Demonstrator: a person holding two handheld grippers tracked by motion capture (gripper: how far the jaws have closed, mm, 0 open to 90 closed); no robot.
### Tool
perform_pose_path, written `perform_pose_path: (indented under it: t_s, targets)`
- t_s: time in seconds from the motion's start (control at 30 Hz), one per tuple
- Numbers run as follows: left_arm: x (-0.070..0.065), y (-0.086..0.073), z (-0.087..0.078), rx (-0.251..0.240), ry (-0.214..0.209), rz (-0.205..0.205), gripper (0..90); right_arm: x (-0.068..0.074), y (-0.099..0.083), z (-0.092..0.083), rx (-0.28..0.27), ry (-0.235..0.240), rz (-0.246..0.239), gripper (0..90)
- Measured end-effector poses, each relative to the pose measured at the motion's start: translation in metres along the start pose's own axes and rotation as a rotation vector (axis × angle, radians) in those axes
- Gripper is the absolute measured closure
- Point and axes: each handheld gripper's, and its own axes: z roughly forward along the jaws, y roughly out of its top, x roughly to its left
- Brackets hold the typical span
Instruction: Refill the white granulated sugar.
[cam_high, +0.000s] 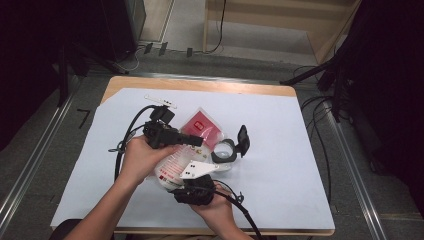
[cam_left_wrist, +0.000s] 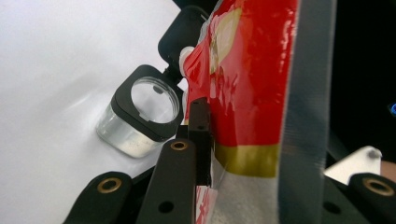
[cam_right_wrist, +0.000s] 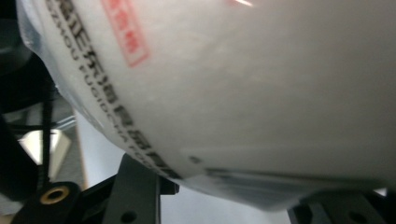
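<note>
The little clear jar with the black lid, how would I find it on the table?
Start at the white sheet covering the table, then look just right of the two grippers near its middle. There the jar sits, beside the red pouch. It is the one see-through glass thing there, with a black collar and a black flip lid standing open.

Each hand-held gripper is black: the left hand-held gripper (cam_high: 192, 141) trails a looping black cable behind it, and the right hand-held gripper (cam_high: 200, 176) carries a grey three-cornered plate on top. Brass-ringed screw holes dot the black jaws. Both forearms are bare.
</note>
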Motion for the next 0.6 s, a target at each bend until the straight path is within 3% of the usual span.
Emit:
perform_pose_path:
  t_s: [0.13, 0.17, 0.27, 0.33, 0.47, 0.53, 0.6]
  targets:
    - [-0.0014, 0.0001, 0.0027, 0.058, 0.038, 0.076, 80.9, 0.0017, -0.0009, 0.0006, 0.020, 0.039, 0.022, 61.3]
    - [-0.0014, 0.0001, 0.0022, 0.062, 0.045, 0.079, 81.2, 0.0027, -0.0009, 0.0009, 0.021, 0.041, 0.015, 61.3]
    - [0.0001, 0.0003, 0.0011, 0.054, 0.003, 0.078, 81.6, 0.0023, -0.0002, 0.0004, 0.014, 0.058, 0.029, 61.6]
    - [0.0015, 0.0009, 0.0015, 0.053, -0.027, 0.036, 78.0, 0.0020, 0.0018, -0.0013, -0.005, 0.082, 0.031, 61.6]
    - [0.0018, 0.0012, 0.0028, 0.064, -0.025, 0.031, 71.7, -0.0002, 0.0045, -0.0039, -0.021, 0.149, 0.071, 61.6]
    - [0.0026, 0.0016, 0.0044, 0.068, -0.034, 0.019, 71.9, -0.0008, 0.0054, -0.0047, -0.019, 0.147, 0.068, 61.5]
    - [0.0038, 0.0020, 0.0080, 0.084, -0.049, -0.048, 71.9, 0.0013, 0.0065, -0.0049, -0.001, 0.100, 0.025, 60.4]
